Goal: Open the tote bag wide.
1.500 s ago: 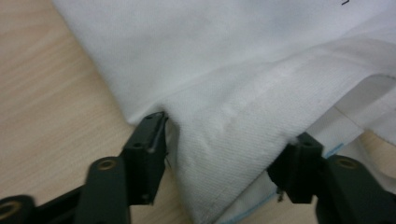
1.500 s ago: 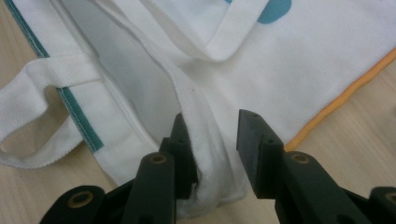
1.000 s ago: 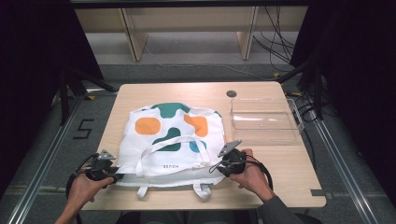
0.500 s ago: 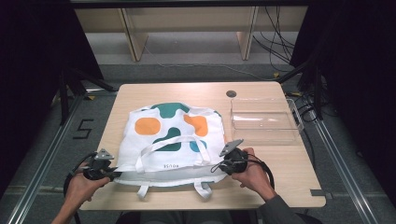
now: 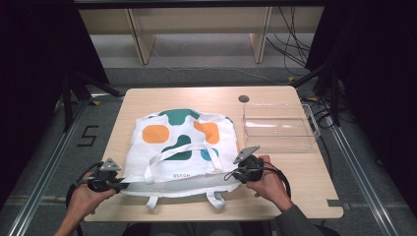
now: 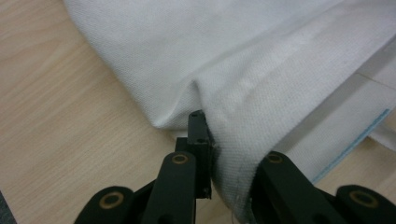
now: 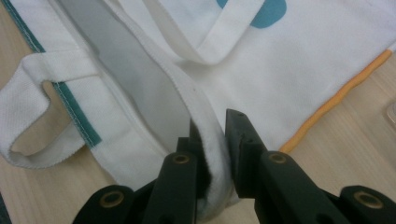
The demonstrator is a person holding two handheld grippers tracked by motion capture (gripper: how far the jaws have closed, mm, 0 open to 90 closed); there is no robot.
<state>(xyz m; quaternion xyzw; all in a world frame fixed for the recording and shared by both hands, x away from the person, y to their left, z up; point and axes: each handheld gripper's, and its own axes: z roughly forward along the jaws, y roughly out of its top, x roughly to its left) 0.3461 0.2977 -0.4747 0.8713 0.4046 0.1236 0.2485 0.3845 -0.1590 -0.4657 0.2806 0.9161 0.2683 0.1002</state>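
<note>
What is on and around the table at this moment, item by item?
White cloth tote bag with orange, green and blue blotches: one, lying flat mid-table, mouth toward the person.
White bag handles: two, one on the bag, one over the near edge.
Clear plastic rectangular tray: one, table's far right.
Dark round grommet: one, far table edge.
Light wooden table: one.
Left tongs: black, shut on the bag's near-left rim corner, having just closed.
Right tongs: black, shut on the near-right rim, having just closed.
Hands: two, at the near edge.

White tote bag [image 5: 182,147] between two hand-held grippers, on table [image 5: 147,101]
</note>
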